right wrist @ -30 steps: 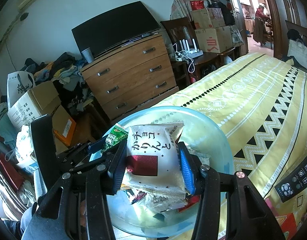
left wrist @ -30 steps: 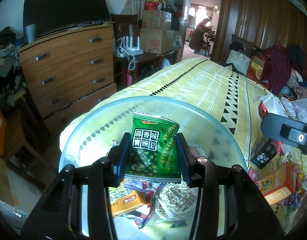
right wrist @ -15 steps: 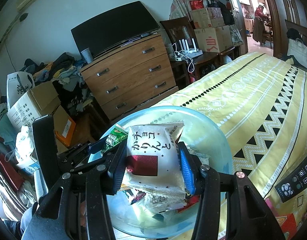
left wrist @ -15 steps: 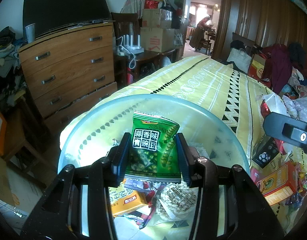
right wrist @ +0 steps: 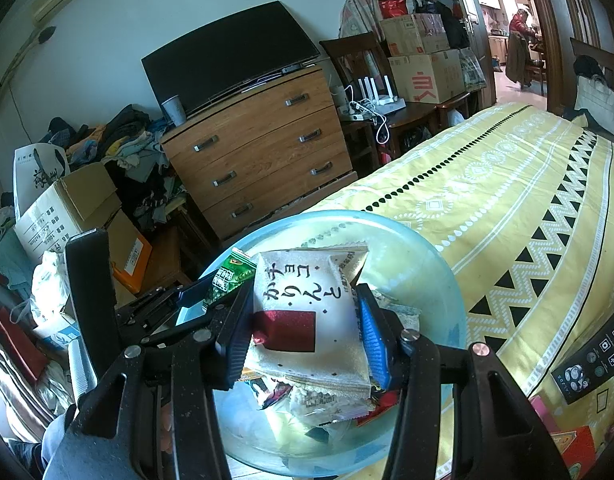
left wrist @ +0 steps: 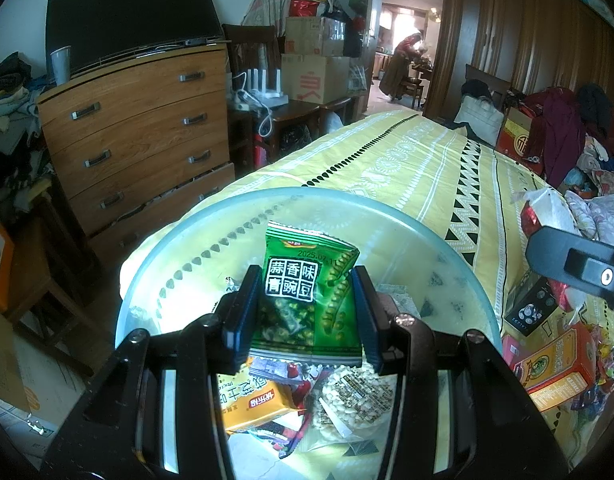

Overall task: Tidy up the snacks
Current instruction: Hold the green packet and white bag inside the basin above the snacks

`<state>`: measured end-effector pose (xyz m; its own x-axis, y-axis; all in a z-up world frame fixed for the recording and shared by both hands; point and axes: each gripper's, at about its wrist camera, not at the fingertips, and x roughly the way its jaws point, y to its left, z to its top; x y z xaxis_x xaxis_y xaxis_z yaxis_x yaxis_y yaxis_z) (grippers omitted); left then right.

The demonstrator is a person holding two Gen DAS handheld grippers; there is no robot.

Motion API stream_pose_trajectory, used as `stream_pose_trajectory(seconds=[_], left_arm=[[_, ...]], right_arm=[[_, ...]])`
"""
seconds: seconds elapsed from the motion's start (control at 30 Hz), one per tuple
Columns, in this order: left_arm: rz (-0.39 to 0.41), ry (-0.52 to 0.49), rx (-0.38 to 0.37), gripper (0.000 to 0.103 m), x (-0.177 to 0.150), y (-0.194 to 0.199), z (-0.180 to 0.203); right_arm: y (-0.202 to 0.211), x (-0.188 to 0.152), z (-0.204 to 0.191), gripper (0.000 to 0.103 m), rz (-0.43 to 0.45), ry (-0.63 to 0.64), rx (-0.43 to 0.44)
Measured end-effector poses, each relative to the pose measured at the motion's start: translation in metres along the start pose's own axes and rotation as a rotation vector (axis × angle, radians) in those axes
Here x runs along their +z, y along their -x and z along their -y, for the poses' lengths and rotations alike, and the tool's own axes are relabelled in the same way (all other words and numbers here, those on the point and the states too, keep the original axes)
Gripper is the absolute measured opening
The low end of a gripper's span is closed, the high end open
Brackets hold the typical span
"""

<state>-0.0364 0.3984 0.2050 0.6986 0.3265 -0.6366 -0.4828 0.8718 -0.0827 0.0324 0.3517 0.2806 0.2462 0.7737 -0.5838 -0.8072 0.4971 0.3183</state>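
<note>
Bed: a yellow patterned bedspread (left wrist: 423,168) fills the room's centre, with the clear glass bowl (left wrist: 447,248) resting at its near edge.
Bowl: already holds several packets, among them an orange pack (left wrist: 255,400) and a clear bag of pale snacks (left wrist: 355,396); sorting looks well under way.
Loose pile: an orange box (left wrist: 559,364) and scattered sweets remain on the bedspread beside the bowl, so collecting is judged unfinished.
Left gripper (left wrist: 307,304): clamped on a green pea packet (left wrist: 307,300), held upright above the bowl's contents, not yet released.
Right gripper (right wrist: 303,328): clamped on a white packet (right wrist: 307,316) with a dark red patch, poised over the same bowl just beside the left one.
Next: both packets seem due for dropping in.
</note>
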Motion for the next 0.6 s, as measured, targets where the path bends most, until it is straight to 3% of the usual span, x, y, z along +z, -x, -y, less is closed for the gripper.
stream_pose_trajectory(seconds=[0.6], left_arm=[[-0.005,0.006,0.008,0.045,-0.0061,-0.0031,-0.0085]], right_arm=[[-0.0011,-0.0007,-0.0007,0.052,0.006,-0.002,0.008]])
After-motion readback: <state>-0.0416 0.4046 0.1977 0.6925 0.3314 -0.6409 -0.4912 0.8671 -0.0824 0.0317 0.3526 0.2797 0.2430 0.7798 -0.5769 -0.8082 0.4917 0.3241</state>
